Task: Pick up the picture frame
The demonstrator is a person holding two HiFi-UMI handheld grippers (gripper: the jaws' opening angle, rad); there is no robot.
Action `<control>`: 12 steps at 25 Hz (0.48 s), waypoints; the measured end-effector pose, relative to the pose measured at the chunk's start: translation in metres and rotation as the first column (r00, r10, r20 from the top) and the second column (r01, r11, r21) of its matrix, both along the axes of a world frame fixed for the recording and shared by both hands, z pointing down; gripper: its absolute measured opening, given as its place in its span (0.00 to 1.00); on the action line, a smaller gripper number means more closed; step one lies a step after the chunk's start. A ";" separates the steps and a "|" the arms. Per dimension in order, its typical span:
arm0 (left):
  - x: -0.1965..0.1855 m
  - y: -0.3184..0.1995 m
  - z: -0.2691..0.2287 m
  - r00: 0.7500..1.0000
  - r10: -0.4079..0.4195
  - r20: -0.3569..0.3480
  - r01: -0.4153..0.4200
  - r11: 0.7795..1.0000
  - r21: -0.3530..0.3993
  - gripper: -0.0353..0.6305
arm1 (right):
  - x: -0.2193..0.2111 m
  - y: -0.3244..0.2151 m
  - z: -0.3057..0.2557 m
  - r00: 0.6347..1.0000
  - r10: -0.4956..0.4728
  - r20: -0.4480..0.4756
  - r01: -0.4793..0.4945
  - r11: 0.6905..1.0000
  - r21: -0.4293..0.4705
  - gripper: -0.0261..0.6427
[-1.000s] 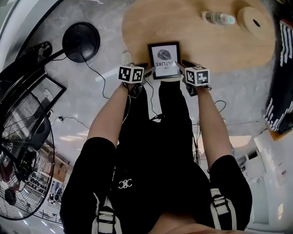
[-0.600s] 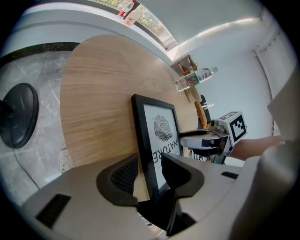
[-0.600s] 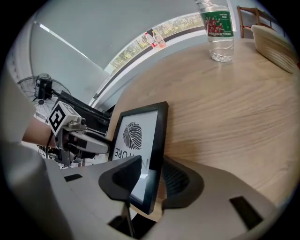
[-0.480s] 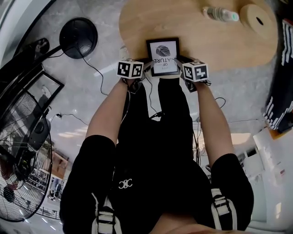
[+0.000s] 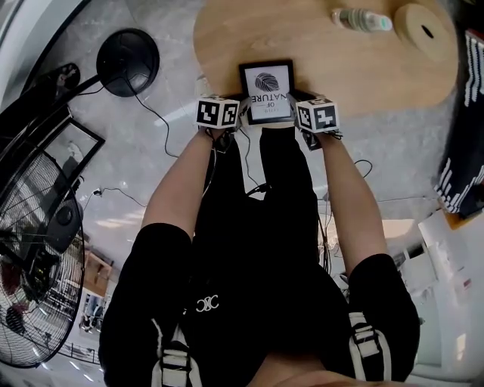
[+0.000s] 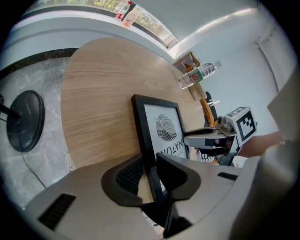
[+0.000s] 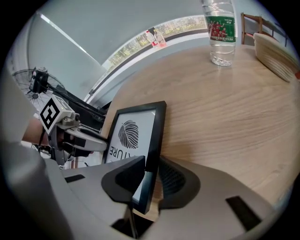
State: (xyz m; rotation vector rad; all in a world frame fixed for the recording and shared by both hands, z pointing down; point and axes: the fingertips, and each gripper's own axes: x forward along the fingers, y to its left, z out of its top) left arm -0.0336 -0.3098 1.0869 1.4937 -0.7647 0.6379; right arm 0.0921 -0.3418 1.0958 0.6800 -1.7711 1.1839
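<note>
A black picture frame [image 5: 267, 92] with a leaf print lies at the near edge of the round wooden table [image 5: 340, 68]. My left gripper [image 5: 243, 113] has the frame's left rim [image 6: 140, 136] between its jaws, which are closing, and both pads touch that rim. My right gripper [image 5: 296, 113] grips the frame's right rim [image 7: 157, 136] in the same way, its jaws closing too. The left gripper view shows the left gripper [image 6: 149, 173] astride the rim near the frame's lower corner. The right gripper [image 7: 151, 176] mirrors it in its own view.
A plastic water bottle [image 5: 361, 20] lies on the table's far side beside a round wooden disc [image 5: 425, 30]. On the floor to the left are a black round stand base [image 5: 127, 62], a large fan [image 5: 38, 257] and loose cables [image 5: 162, 125].
Both grippers have drawn inward against the frame's side rims and their jaws have narrowed onto them. The frame has stayed flat on the table.
</note>
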 end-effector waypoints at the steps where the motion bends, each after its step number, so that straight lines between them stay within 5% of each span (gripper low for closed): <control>1: 0.000 0.000 0.001 1.000 -0.004 0.013 0.004 1.000 -0.001 0.21 | 0.001 0.001 0.000 1.000 -0.006 -0.018 0.006 1.000 -0.001 0.19; 6: -0.002 -0.002 -0.013 1.000 -0.014 0.015 0.014 1.000 0.011 0.19 | 0.002 0.001 -0.015 0.998 0.016 -0.063 -0.016 1.000 0.004 0.19; 12: -0.007 -0.009 -0.079 0.999 -0.008 -0.043 0.012 0.993 0.114 0.18 | -0.003 -0.009 -0.077 0.997 0.076 -0.025 -0.073 0.990 0.117 0.17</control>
